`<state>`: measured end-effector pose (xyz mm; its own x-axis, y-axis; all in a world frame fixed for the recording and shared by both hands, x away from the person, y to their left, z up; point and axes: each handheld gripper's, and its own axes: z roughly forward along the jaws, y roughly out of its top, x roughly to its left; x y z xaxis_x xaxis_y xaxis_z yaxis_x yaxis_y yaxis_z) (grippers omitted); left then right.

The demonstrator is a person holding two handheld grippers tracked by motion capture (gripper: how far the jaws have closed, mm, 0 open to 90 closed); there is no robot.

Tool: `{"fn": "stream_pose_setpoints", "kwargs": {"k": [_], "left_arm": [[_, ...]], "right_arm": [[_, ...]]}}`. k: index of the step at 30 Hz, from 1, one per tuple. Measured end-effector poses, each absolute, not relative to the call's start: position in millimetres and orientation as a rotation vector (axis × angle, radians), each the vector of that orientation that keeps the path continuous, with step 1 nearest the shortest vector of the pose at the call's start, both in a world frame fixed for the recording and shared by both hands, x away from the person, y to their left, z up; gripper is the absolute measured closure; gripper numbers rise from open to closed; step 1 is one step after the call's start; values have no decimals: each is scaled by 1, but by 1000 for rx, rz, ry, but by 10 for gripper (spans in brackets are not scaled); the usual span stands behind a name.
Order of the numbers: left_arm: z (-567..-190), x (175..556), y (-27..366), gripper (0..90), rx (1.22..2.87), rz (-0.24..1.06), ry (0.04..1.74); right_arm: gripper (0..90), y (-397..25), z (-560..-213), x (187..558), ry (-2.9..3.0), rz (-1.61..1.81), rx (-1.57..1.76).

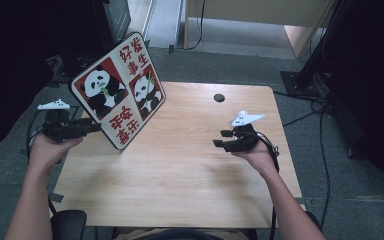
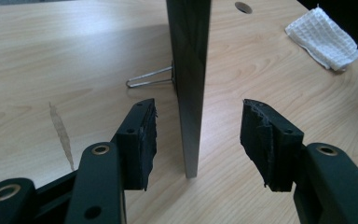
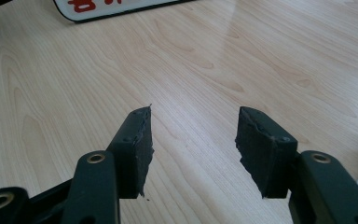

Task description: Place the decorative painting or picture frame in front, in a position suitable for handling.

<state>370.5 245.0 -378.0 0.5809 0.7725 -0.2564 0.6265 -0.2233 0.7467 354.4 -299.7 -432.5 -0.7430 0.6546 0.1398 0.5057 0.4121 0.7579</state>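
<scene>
Left hand-held gripper: jaws wide apart, straddling panda sign's edge, untouched; sign stands tilted at bench ten o'clock. Right hand-held gripper: jaws apart, empty, at three o'clock.

The light wooden table carries a panda picture board standing at its far left, and a white cloth lying right.
</scene>
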Motion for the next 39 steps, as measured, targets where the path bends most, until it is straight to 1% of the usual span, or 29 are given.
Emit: {"fn": "stream_pose_setpoints", "kwargs": {"k": [4, 23, 26, 39], "left_arm": [[-368, 379, 241, 455, 1949, 192, 1109], [-320, 418, 233, 476, 1990, 228, 1104], [-313, 423, 231, 483, 1980, 217, 1098], [-287, 449, 222, 496, 2043, 225, 1084]], "right_arm": [[461, -300, -434, 355, 2488, 1236, 1030], [457, -295, -440, 355, 2521, 1205, 1029], [456, -294, -440, 355, 2528, 1197, 1020], [452, -294, -442, 356, 2538, 1184, 1016]]}}
